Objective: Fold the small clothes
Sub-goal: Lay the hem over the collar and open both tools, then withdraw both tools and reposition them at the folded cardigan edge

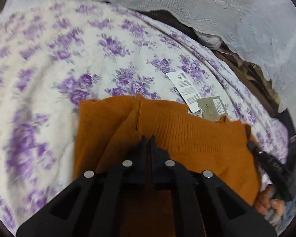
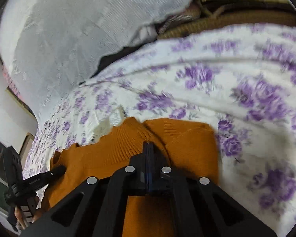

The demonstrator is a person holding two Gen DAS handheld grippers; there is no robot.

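Both tongs, left (image 1: 148, 138) and right (image 2: 148, 143), pinch the orange knit garment (image 1: 187, 136)

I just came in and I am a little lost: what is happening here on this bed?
A person is folding an orange ribbed knit garment on a white sheet with purple flowers, a handheld gripper in each hand. The left gripper and right gripper are both shut, seemingly pinching the knit. White paper tags lie beside it.
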